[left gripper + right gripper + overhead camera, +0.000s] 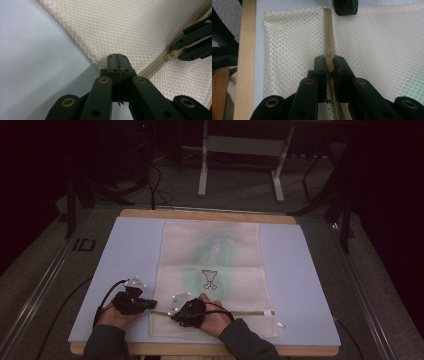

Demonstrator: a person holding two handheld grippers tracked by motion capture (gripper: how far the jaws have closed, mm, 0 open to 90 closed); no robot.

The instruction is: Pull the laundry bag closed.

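Faintly, a small dark-outlined figure (pixel 210 279) is printed mid-bag, with no readable writing. Left of the zipper (pixel 328 37), the left gripper (pixel 117 58) pinches the mesh laundry bag's (pixel 212 270) edge, jaws pressed together. Right of it, the right gripper (pixel 329 65) clamps the zipper pull (pixel 172 53), near the bag's left corner on the blue mat (pixel 300 280).

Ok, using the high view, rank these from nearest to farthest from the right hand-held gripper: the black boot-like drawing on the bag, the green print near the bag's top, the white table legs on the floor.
From the right hand-held gripper on the mesh bag:
1. Black drawing, just beyond it, mid-bag.
2. Green print, farther up, near the bag's top.
3. White table legs, on the floor past the table.
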